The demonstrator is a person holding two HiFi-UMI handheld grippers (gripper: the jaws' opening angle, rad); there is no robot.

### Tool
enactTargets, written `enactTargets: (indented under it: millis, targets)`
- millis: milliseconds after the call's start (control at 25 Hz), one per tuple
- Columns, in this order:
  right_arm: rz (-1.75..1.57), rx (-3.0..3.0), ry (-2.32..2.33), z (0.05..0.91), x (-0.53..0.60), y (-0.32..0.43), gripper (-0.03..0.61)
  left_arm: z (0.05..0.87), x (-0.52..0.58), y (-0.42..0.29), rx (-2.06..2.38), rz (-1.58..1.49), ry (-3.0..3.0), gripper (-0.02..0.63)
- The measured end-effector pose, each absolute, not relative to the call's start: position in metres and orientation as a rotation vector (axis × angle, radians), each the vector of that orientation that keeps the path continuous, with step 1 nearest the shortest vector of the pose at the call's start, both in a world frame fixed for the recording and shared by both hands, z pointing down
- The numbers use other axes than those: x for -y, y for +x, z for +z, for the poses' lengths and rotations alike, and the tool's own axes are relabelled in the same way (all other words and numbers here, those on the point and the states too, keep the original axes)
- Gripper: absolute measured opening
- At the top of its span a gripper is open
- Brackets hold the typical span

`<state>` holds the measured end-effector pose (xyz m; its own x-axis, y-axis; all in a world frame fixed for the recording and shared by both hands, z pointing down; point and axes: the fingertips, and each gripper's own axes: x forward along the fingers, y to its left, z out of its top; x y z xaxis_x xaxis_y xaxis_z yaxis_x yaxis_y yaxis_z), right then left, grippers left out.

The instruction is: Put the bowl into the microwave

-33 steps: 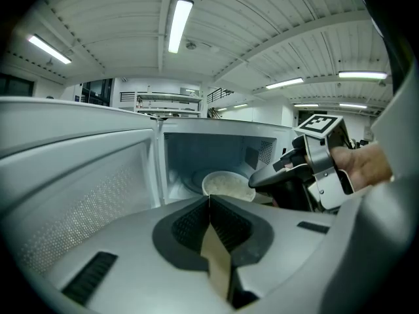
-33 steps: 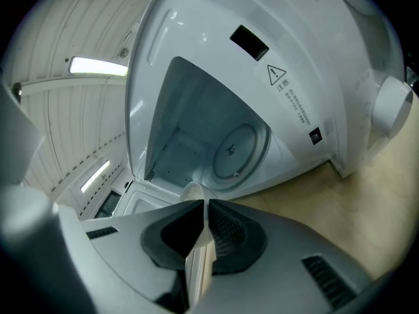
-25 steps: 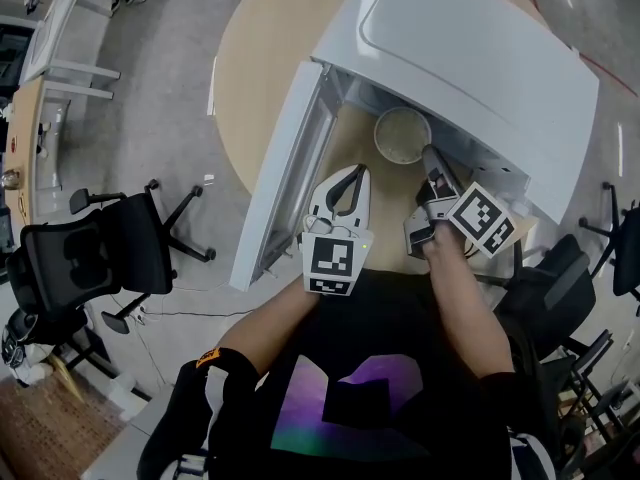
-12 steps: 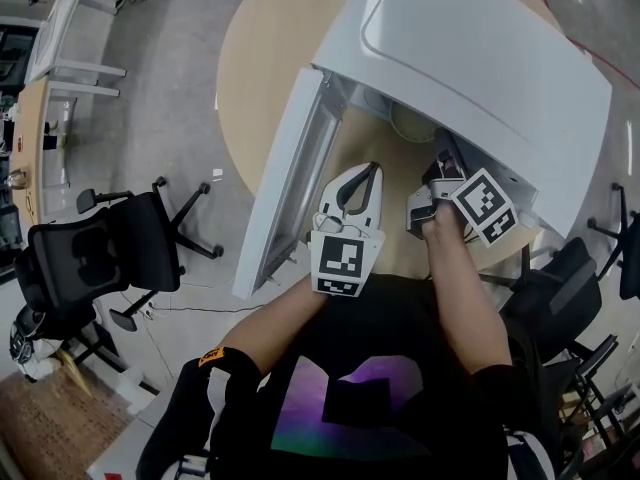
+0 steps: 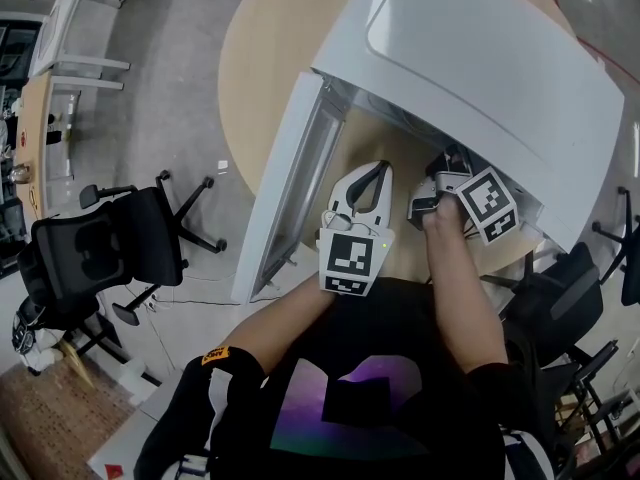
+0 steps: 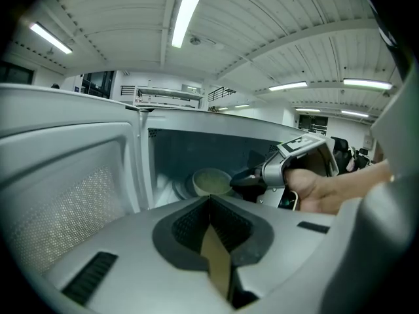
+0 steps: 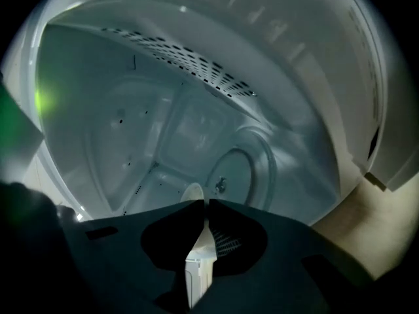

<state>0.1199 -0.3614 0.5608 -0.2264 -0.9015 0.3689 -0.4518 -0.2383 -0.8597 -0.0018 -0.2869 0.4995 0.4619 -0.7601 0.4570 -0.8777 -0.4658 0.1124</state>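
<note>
My right claw (image 6: pixel 237 177) is gripping the bowl (image 6: pixel 211 182) inside the microwave (image 5: pixel 480 68); my left claw (image 5: pixel 368 174) is hovering closed, empty. Round tan bench (image 5: pixel 265 58), grey floor (image 5: pixel 170 118), black chair (image 5: pixel 100 253).

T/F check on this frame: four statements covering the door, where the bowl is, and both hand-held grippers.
1. The microwave has its door open. True.
2. The bowl sits outside the microwave. False: it is inside the cavity.
3. The right hand-held gripper is shut on the bowl's rim. True.
4. The left hand-held gripper grips the door. False: it is shut on nothing, in front of the opening, apart from the door.
</note>
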Motion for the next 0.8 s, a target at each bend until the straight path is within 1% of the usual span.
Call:
enactTargets:
  millis: [480,800]
  targets:
    - [-1.413,-1.565,-1.643,0.565,0.374,0.124,0.038,0.503,0.294,-0.007,1.399,0.509,2.359,0.046]
    - [-1.339,-1.653,-1.684,0.561,0.378,0.124,0.040,0.500,0.295,-0.007,1.399,0.488,2.357,0.046]
